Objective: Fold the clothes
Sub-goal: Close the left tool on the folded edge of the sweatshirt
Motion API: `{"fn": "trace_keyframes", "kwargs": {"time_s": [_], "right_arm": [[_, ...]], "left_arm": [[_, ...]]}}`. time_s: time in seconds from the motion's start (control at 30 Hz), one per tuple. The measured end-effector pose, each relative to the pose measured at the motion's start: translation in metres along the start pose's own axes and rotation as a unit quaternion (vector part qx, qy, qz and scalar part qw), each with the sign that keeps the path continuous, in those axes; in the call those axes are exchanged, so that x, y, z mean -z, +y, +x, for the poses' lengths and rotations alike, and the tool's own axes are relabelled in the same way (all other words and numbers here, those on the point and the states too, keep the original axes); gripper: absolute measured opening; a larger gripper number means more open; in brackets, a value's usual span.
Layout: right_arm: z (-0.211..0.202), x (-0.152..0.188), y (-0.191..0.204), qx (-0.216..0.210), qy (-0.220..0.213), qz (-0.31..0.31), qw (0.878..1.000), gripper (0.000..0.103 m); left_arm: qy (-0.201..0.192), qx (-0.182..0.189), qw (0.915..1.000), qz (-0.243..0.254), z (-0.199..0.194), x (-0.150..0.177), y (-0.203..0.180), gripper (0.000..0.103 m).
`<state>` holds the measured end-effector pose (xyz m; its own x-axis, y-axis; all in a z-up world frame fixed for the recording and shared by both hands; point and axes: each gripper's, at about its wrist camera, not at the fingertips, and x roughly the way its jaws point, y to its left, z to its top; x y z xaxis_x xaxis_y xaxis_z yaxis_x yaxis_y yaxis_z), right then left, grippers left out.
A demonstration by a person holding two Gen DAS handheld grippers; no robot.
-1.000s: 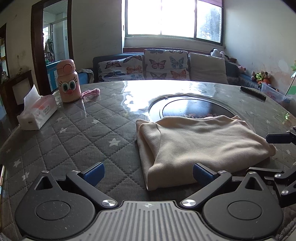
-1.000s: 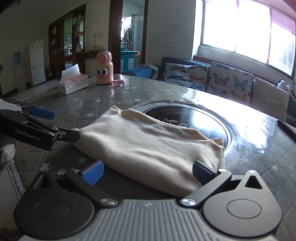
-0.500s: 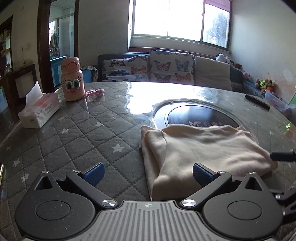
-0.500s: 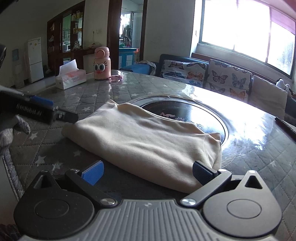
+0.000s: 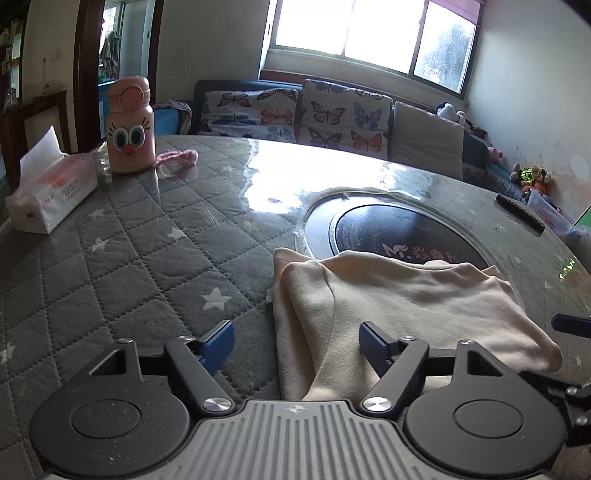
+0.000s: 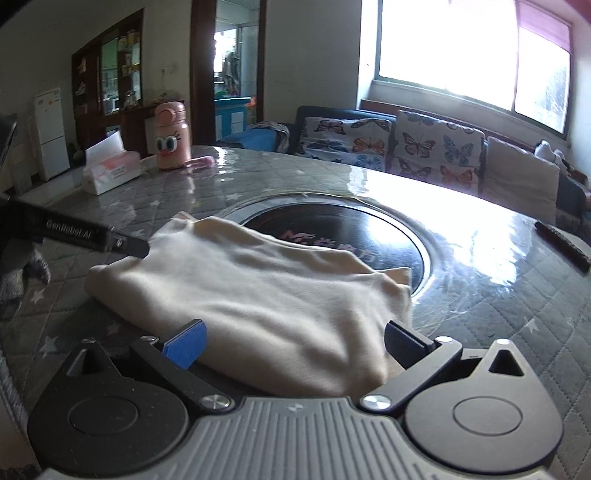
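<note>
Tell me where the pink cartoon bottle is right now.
In the left wrist view the pink bottle stands upright at the table's far left, between the tissue box and a pink band.

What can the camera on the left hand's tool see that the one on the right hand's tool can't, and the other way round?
Only the left wrist view shows the stuffed toys by the far wall and the left gripper from behind, its jaws apart.

Only the right wrist view shows the white fridge, the glass-fronted cabinet and the right gripper from behind, jaws apart.

Both show the folded cream garment on the quilted table, the pink cartoon bottle, the tissue box, the butterfly cushions and the window.
</note>
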<state>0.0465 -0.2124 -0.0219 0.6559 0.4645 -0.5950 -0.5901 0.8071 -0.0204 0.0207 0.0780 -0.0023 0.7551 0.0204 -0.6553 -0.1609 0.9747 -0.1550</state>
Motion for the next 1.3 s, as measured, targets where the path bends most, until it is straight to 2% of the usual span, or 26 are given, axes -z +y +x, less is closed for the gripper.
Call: {"fn": "trace_keyframes", "kwargs": {"time_s": [0.23,0.37,0.47,0.6,0.73,0.93,1.0,1.07,1.13,1.3], "right_arm": [[0.016,-0.007,-0.024,-0.003,0.011,0.029,1.0,0.103],[0.028,-0.009,-0.037,-0.006,0.023,0.052,0.998,0.103],[0.037,-0.009,-0.048,-0.013,0.032,0.075,0.997,0.103],[0.045,-0.008,-0.062,-0.021,0.036,0.11,0.993,0.103],[0.051,-0.008,-0.067,-0.028,0.042,0.124,0.991,0.103],[0.056,-0.009,-0.068,-0.031,0.045,0.125,0.991,0.103],[0.056,-0.01,-0.066,-0.033,0.046,0.123,0.991,0.103],[0.057,-0.011,-0.063,-0.035,0.047,0.117,0.991,0.103],[0.057,-0.011,-0.061,-0.039,0.047,0.118,0.991,0.103],[0.057,-0.013,-0.057,-0.046,0.046,0.124,0.99,0.103]], "left_arm": [[0.022,0.033,0.9991,-0.013,0.014,-0.004,0.004,0.054],[0.029,0.062,0.9973,-0.025,0.017,-0.006,0.007,0.036],[0.028,0.073,0.9967,-0.022,0.017,-0.008,0.006,0.026],[0.028,0.066,0.9974,-0.012,0.017,-0.011,0.002,0.028],[0.019,0.047,0.9987,0.001,0.013,-0.012,-0.002,0.037],[0.027,0.054,0.9982,0.001,0.018,-0.011,-0.003,0.038],[0.029,0.059,0.9979,-0.002,0.019,-0.011,-0.002,0.033],[0.027,0.064,0.9976,-0.004,0.019,-0.012,-0.002,0.02],[0.019,0.059,0.9981,0.005,0.016,-0.013,-0.004,0.016],[0.0,0.045,0.9987,0.025,0.008,-0.013,-0.008,0.013]]}}
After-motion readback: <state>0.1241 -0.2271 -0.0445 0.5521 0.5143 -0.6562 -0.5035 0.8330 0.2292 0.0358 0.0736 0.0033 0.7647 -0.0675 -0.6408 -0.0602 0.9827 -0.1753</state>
